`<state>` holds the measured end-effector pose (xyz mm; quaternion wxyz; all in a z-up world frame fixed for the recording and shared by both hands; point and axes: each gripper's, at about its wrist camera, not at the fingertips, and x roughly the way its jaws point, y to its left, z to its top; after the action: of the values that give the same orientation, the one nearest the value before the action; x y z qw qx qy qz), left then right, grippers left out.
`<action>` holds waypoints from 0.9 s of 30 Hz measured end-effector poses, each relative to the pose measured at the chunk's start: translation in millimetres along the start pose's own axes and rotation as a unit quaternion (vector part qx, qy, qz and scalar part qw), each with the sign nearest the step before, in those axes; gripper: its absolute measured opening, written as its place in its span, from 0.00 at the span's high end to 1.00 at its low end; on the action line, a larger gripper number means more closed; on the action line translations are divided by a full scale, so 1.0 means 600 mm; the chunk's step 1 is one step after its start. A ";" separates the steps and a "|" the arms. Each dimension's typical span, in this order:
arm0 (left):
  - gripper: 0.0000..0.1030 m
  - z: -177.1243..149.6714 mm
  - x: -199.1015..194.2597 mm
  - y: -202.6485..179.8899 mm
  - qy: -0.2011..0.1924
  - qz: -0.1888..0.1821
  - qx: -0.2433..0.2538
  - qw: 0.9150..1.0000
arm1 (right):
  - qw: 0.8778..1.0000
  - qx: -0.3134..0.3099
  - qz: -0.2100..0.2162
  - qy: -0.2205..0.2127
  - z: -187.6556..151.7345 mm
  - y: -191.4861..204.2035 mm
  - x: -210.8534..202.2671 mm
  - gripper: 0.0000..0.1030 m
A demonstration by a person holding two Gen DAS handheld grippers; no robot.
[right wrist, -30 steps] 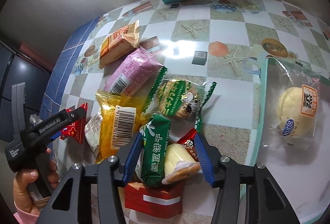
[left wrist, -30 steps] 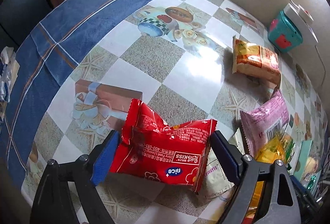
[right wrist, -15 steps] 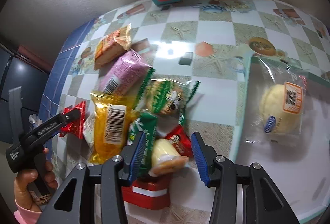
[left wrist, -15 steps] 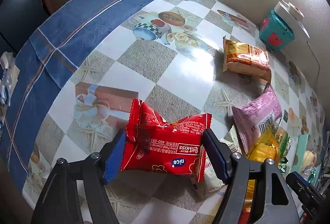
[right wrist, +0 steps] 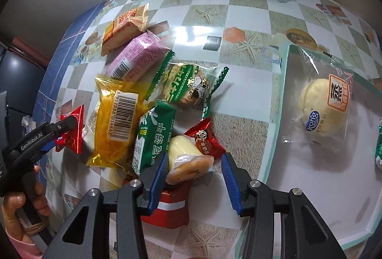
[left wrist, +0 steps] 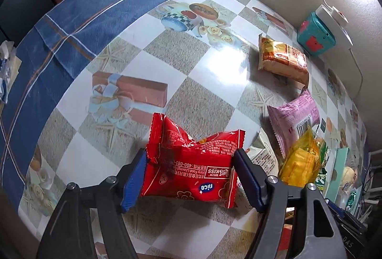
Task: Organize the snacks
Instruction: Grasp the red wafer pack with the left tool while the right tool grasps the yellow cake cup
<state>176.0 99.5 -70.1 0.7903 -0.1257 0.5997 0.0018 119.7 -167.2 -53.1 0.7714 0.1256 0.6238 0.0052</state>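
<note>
A second ago the left gripper (left wrist: pixel 188 175) stood wide around the red packet (left wrist: pixel 191 168); its blue pads have since closed onto the packet's two ends, crumpling the wrapper, and hold it just above the tablecloth (left wrist: pixel 148 60) at the edge of the snack pile (right wrist: pixel 143 101). The right gripper (right wrist: pixel 193 177) has also narrowed: its left pad now touches the clear-wrapped round pastry (right wrist: pixel 188 163), while the right pad stands clear of it, so the jaws are part open and grip nothing firmly. That pastry lies on the near side of the pile, over a red box (right wrist: pixel 167 208), with a green biscuit packet (right wrist: pixel 155 137) just to its left and a small red candy wrapper (right wrist: pixel 205 137) touching it behind. To the right of the pile a pale tray (right wrist: pixel 274 139) holds a wrapped bun (right wrist: pixel 324 106). A hand (right wrist: pixel 14 208) grips the left tool's handle, left of the pile.
</note>
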 end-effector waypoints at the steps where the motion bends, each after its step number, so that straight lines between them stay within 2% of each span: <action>1: 0.29 -0.002 0.000 0.001 0.000 -0.002 -0.001 1.000 | 1.000 0.002 0.003 0.001 -0.001 0.000 0.002 0.52; 7: 0.29 -0.005 -0.003 0.006 0.003 -0.008 -0.006 1.000 | 1.000 0.010 0.004 0.019 -0.005 0.000 0.032 0.52; 20: 0.29 0.001 -0.001 0.002 0.003 -0.006 -0.007 1.000 | 1.000 0.014 0.013 -0.001 0.002 -0.001 0.031 0.54; 27: 0.32 -0.001 -0.005 0.001 0.001 -0.009 -0.011 1.000 | 1.000 0.019 -0.002 -0.005 0.002 -0.005 0.025 0.55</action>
<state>174.3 100.4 -67.8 0.7884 -0.1402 0.5989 0.0012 123.8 -168.0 -67.7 0.7721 0.1391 0.6201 -0.0087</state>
